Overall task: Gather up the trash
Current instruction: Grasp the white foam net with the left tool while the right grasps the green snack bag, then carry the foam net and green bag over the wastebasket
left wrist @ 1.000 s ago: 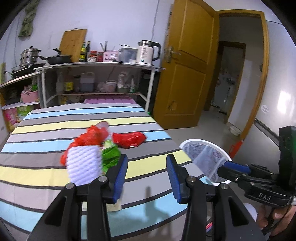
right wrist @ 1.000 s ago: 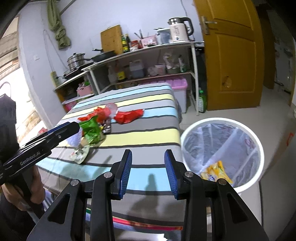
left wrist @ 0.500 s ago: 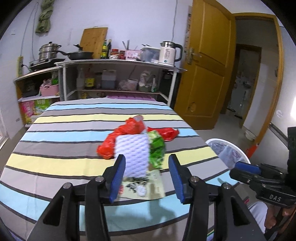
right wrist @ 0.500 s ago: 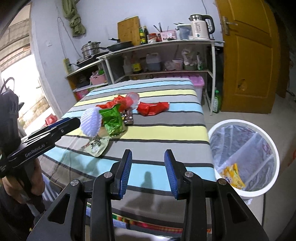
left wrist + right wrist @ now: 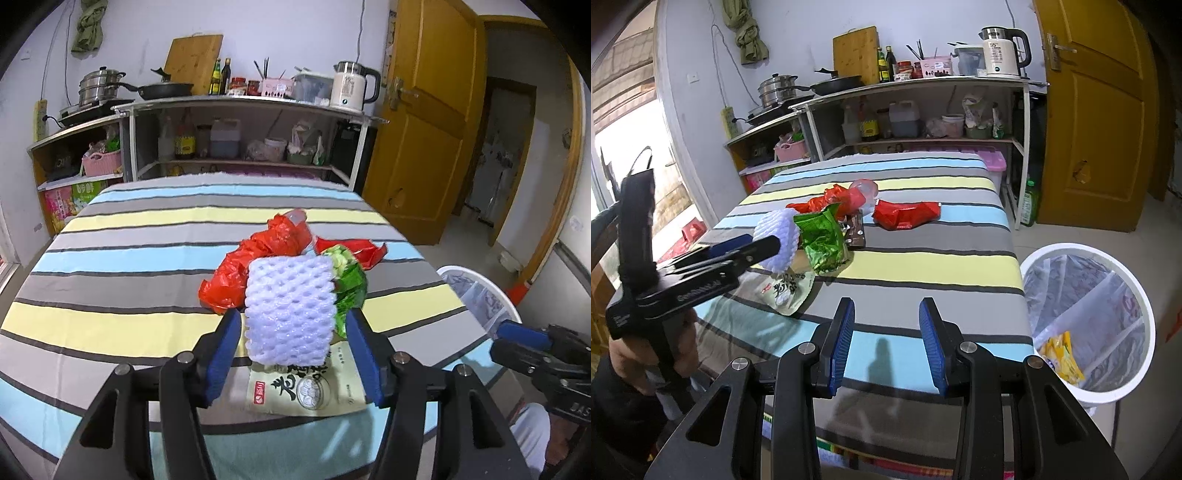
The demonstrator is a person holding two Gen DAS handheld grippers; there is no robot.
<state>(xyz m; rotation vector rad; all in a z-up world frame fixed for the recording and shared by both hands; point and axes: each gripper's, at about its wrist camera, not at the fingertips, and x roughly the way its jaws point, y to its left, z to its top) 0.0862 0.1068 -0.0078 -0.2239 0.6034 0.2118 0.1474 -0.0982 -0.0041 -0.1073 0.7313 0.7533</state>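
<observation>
A white foam fruit net (image 5: 290,308) stands on the striped table (image 5: 110,266), between the open jaws of my left gripper (image 5: 291,354); contact is not clear. It also shows in the right wrist view (image 5: 777,240). Behind it lie a green wrapper (image 5: 349,282), a red plastic bag (image 5: 255,258) and a red packet (image 5: 907,214). A beige food packet (image 5: 306,387) lies flat under the net. My right gripper (image 5: 886,341) is open and empty, over the table's near edge. The white trash bin (image 5: 1086,321) stands on the floor to the right, with a yellow wrapper (image 5: 1062,356) inside.
A shelf unit (image 5: 923,110) with pots, bottles and a kettle (image 5: 1001,48) stands behind the table. A yellow wooden door (image 5: 1108,110) is at the right. A brown wrapper (image 5: 857,230) and a clear pink cup (image 5: 866,188) lie among the trash.
My left gripper has swung left and closed in until the foam net sits between its jaws. My right gripper has turned left, away from the bin, toward the table.
</observation>
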